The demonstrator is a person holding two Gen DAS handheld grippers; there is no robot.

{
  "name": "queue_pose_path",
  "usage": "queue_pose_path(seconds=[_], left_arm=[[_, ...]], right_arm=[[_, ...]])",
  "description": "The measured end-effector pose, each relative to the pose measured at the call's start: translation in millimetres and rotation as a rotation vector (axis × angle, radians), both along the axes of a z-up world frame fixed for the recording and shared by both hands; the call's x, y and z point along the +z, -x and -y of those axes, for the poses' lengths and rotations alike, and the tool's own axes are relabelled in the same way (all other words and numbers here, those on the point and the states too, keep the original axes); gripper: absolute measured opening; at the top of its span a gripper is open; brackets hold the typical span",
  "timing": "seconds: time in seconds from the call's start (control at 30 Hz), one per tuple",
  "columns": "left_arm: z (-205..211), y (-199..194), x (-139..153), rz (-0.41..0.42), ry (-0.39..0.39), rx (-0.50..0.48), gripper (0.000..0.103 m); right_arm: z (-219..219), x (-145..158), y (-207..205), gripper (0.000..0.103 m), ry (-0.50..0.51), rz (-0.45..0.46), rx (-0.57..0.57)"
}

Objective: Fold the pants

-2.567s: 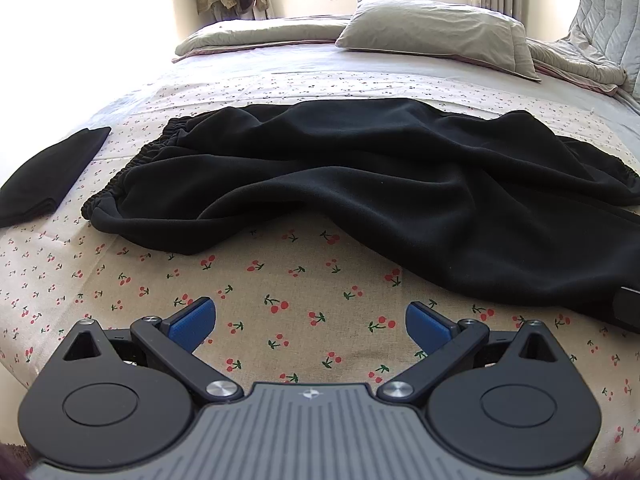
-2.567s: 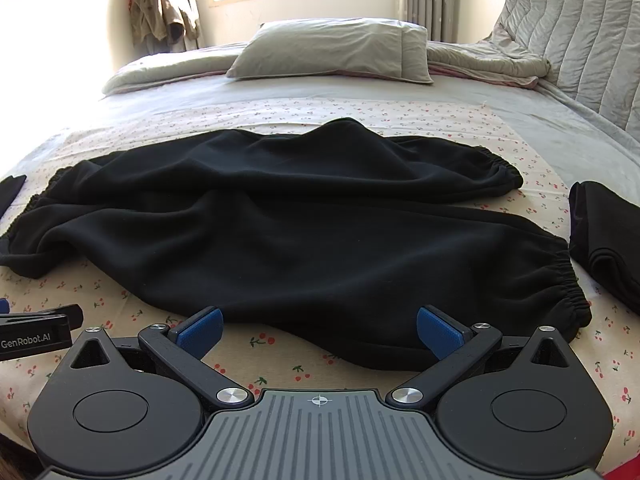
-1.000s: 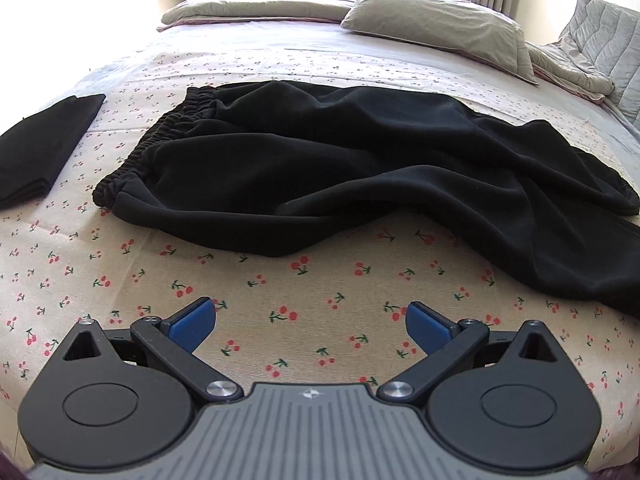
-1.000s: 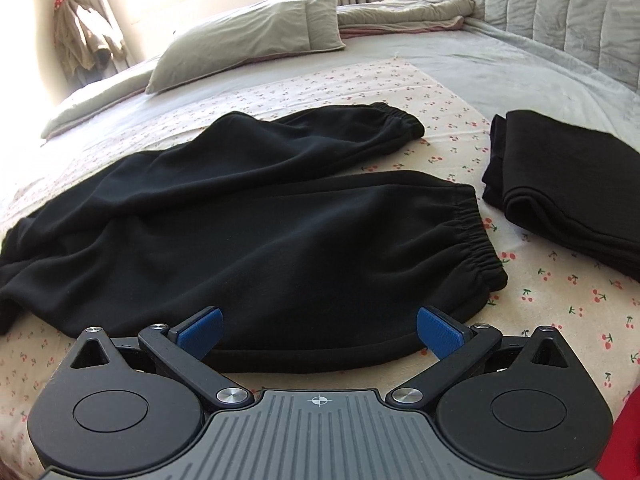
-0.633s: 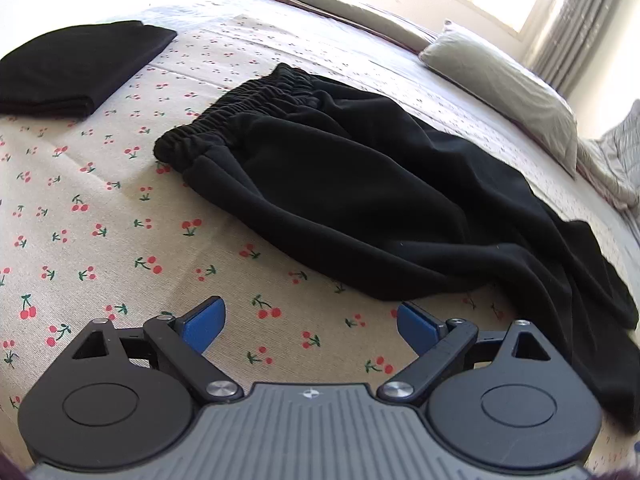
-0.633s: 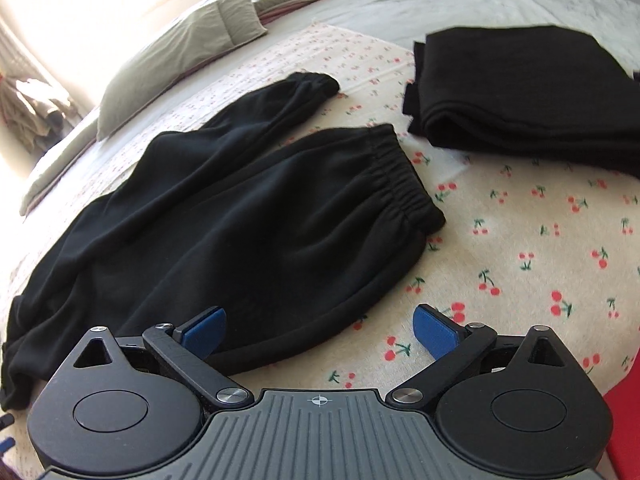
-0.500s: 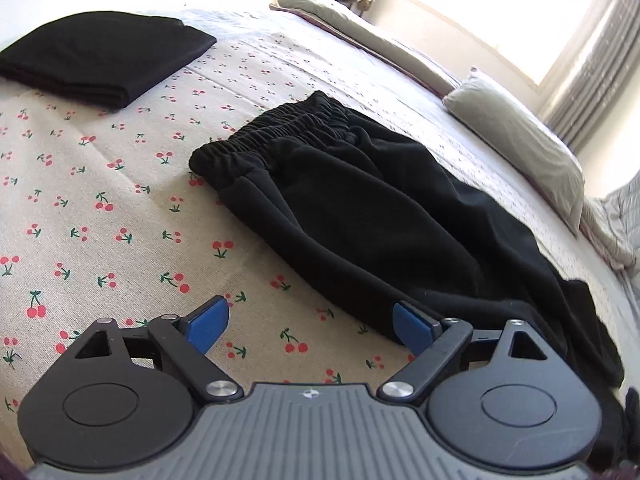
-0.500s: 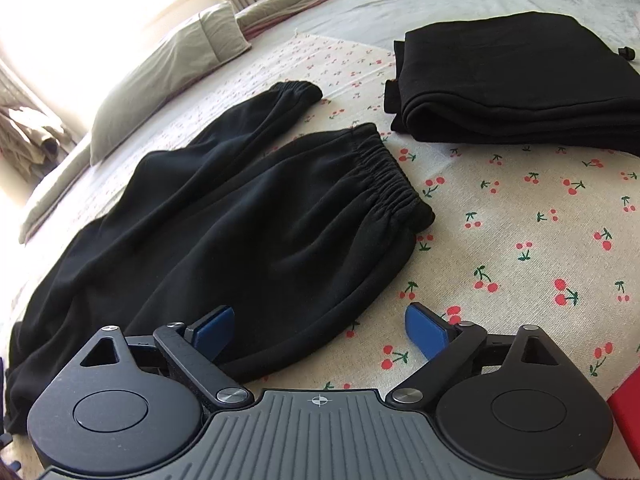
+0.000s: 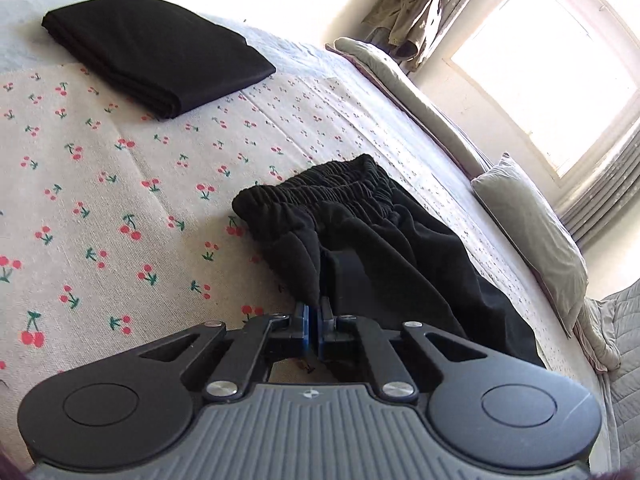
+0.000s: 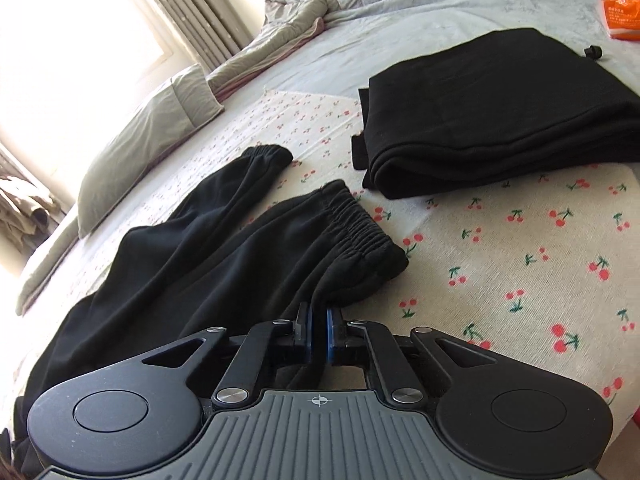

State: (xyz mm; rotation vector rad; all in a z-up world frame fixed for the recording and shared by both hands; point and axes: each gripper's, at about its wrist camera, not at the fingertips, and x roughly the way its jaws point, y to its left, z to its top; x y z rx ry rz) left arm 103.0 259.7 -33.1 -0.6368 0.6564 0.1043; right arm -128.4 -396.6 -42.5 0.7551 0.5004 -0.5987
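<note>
Black pants point(image 9: 400, 248) lie spread on a cherry-print sheet point(image 9: 100, 208). In the left wrist view the elastic waistband point(image 9: 320, 196) lies just ahead, and my left gripper point(image 9: 314, 312) is shut on the near edge of the fabric below it. In the right wrist view the pants point(image 10: 224, 256) run back to the left, with one elastic leg cuff point(image 10: 360, 228) close ahead and the other cuff point(image 10: 268, 154) farther back. My right gripper point(image 10: 318, 320) is shut on the near edge of the closer leg by its cuff.
A folded black garment point(image 9: 156, 64) lies at the far left in the left wrist view. Another folded black garment point(image 10: 500, 112) lies right of the cuffs. Grey pillows point(image 9: 532, 224) and a quilt point(image 10: 288, 28) lie at the head. An orange packet point(image 10: 620, 14) lies far right.
Both grippers have moved in to the near edge of the pants and shut on it, the left by the waistband, the right by the leg cuff. They were open before.
</note>
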Motion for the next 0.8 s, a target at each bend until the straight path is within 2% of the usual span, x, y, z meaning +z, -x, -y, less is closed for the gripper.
queue_pose_path(seconds=[0.27,0.43,0.57,0.7,0.8], left_arm=[[-15.0,30.6,21.2,-0.019,-0.085,0.002,0.003],[-13.5,47.3,28.6,-0.029,-0.176,-0.017,0.003],[-12.3,61.6,33.0,-0.034,-0.284,-0.036,0.004],[-13.1,59.2,18.1,-0.119,-0.332,-0.076,0.004],[-10.7,49.6,-4.2,-0.216,-0.362,-0.111,0.005]], right_arm=[[4.9,27.4,28.4,0.004,0.048,0.02,0.005],[0.0,33.1,41.5,0.003,0.078,-0.019,0.03],[-5.4,31.2,50.9,0.003,0.098,-0.071,0.058],[-8.1,17.1,46.1,0.003,0.117,-0.176,0.083],[-5.9,-7.2,37.5,0.004,0.093,-0.268,0.095]])
